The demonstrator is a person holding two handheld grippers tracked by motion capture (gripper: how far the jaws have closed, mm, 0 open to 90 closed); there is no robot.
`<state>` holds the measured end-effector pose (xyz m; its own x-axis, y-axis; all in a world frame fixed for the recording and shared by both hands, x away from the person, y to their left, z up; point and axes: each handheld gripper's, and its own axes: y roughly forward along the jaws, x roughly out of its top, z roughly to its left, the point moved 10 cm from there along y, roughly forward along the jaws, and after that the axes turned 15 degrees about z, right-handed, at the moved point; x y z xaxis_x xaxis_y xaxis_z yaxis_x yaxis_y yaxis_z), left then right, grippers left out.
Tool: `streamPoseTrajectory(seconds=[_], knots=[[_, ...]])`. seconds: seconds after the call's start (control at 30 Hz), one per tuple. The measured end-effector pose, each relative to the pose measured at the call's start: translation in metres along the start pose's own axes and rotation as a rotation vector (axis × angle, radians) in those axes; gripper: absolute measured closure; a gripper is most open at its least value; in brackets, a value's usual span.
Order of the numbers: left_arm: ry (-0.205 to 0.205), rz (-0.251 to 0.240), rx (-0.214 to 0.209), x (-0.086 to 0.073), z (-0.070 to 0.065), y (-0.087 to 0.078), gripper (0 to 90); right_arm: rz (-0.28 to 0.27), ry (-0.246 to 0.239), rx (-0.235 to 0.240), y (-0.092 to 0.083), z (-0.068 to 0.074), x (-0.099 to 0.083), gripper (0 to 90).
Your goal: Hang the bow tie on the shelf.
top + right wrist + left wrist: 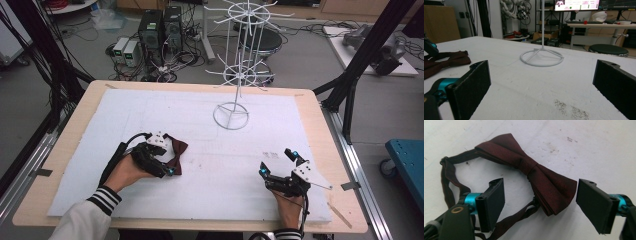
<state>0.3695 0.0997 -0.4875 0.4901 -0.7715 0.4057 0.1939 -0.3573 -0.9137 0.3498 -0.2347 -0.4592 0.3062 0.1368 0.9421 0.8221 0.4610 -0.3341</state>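
One dark red bow tie [529, 167] lies flat at the near left of the white mat [210, 150], its long axis running across between the wide-open jaws of the left gripper [540, 205], far closer than the right gripper [277, 162], also open and empty. Satin, pleated, thin strap looped behind.

Bow tie [176, 154] half hidden under left tongs [167, 160] from above; strap [447, 180] cut off at bottom edge; stand [542, 25] cropped at top.
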Motion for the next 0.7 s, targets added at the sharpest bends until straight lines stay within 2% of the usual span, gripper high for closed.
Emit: streamPoseTrajectory(seconds=[0.1,0.33,0.53,0.7], knots=[[0.002,0.015,-0.012,0.0,-0.001,0.003,27.5,0.0,-0.001,0.0,0.0,0.0,0.0,0.7],[-0.012,0.043,-0.024,-0.003,-0.001,0.008,40.8,0.001,-0.001,0.003,0.0,0.0,0.0,0.7],[-0.011,0.059,-0.025,-0.004,-0.002,0.01,61.5,0.001,-0.001,0.003,0.0,0.0,0.0,0.7],[-0.044,0.061,-0.038,-0.004,-0.002,0.013,76.3,0.0,0.0,0.001,0.0,0.0,0.0,0.7]])
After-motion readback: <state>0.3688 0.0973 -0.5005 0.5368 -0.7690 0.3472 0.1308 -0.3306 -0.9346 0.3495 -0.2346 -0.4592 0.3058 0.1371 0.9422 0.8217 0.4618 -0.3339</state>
